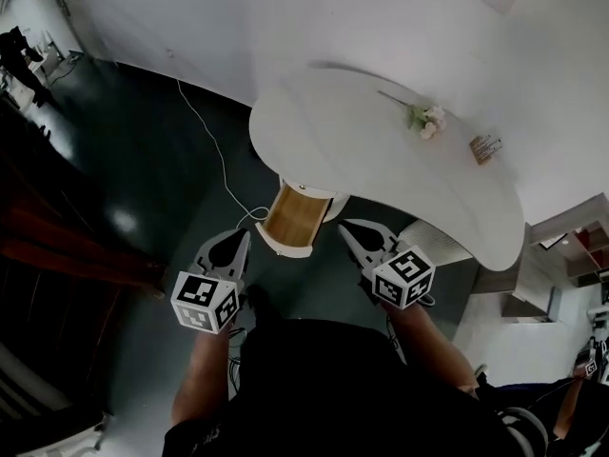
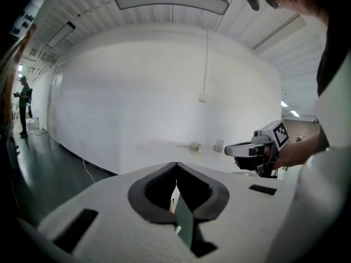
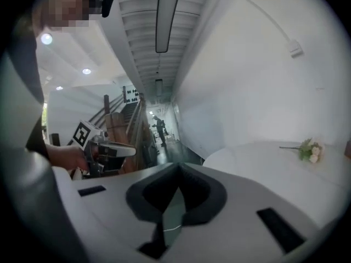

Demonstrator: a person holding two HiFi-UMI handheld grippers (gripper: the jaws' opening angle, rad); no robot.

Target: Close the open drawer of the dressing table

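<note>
The white dressing table (image 1: 381,160) has a rounded top. From under its near edge its drawer (image 1: 290,215) stands pulled out, wooden inside with a white front. In the head view my left gripper (image 1: 245,237) hovers just left of the drawer front, and my right gripper (image 1: 345,226) hovers just right of it. Neither touches the drawer. Both grippers are shut with nothing between the jaws, as the left gripper view (image 2: 175,165) and the right gripper view (image 3: 176,166) show. The table top (image 3: 269,158) lies ahead and to the right in the right gripper view.
A small flower sprig (image 1: 426,120) and a card (image 1: 485,148) lie on the table top by the white wall. A white cable (image 1: 217,160) runs over the dark floor at the left. A shelf unit (image 1: 576,246) stands at the right. A person (image 1: 19,53) stands far off at the left.
</note>
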